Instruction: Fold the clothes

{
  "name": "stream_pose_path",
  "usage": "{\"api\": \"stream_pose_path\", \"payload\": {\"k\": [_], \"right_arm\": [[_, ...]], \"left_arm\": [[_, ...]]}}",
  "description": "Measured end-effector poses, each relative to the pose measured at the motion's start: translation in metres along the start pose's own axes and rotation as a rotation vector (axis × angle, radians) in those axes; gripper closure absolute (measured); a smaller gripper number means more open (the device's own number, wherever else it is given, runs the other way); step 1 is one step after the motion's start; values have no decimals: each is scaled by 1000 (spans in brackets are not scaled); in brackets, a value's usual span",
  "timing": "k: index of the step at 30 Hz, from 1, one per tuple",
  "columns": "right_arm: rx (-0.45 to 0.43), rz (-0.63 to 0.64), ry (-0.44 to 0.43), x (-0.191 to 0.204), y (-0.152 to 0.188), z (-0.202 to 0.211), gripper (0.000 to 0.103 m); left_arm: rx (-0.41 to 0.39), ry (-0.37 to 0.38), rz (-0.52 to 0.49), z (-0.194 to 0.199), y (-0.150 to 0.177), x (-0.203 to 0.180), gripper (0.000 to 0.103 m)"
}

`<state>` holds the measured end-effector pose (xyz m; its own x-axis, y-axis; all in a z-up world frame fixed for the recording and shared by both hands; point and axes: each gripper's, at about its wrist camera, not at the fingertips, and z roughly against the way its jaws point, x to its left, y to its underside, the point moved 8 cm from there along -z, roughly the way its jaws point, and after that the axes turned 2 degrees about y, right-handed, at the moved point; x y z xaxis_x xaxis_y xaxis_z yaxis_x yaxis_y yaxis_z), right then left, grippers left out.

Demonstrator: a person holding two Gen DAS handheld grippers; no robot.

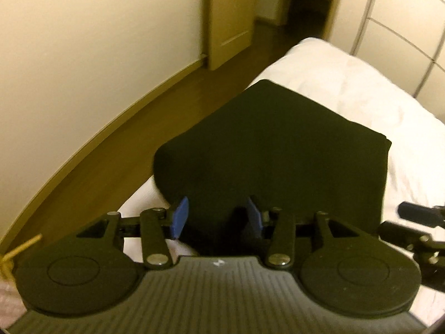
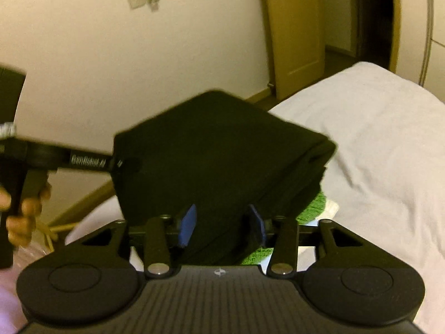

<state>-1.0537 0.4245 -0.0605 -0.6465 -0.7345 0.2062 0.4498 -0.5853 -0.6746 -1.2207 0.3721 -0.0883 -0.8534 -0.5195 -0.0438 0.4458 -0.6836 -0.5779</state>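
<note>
On white bed [image 1: 347, 83], near its edge by floor: folded black garment [image 1: 278, 144], green cloth [image 2: 311, 208] peeking under it. Left tongs [image 1: 215, 217] spread, garment between, pads not pressing. Right tongs [image 2: 221, 225] spread likewise.

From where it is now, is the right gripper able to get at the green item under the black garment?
Probably not directly. The folded black garment sits between the right gripper's fingers and covers most of the green item, leaving only an edge showing beside the right finger. The garment would likely need moving first.
</note>
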Motion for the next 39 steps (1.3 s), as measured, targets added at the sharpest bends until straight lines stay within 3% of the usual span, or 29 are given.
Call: {"api": "stream_pose_path", "payload": {"k": [2,8,11,25,32,35,39], "right_arm": [[6,-41,-13,-3,5,16,35],[71,-76,-52,-18,34,47,25],[66,-64,-91,-23,41,70,14],[18,80,-122,-42,70,195,13],[10,154,-152,-49,85,237,12],[3,186,-164,-50,86,250,0],[-12,234,-193,-49,87,263,0]], "left_arm": [[20,-42,12,20,8,-5,51],[8,-111,20,96,27,-26,33],[-17,-149,37,127,28,-45,20],[-125,-233,173,266,120,-98,3],[-164,-258,230,306,152,-126,1],[-161,-266,254,314,162,-135,1],[-151,-283,279,317,173,-147,1]]}}
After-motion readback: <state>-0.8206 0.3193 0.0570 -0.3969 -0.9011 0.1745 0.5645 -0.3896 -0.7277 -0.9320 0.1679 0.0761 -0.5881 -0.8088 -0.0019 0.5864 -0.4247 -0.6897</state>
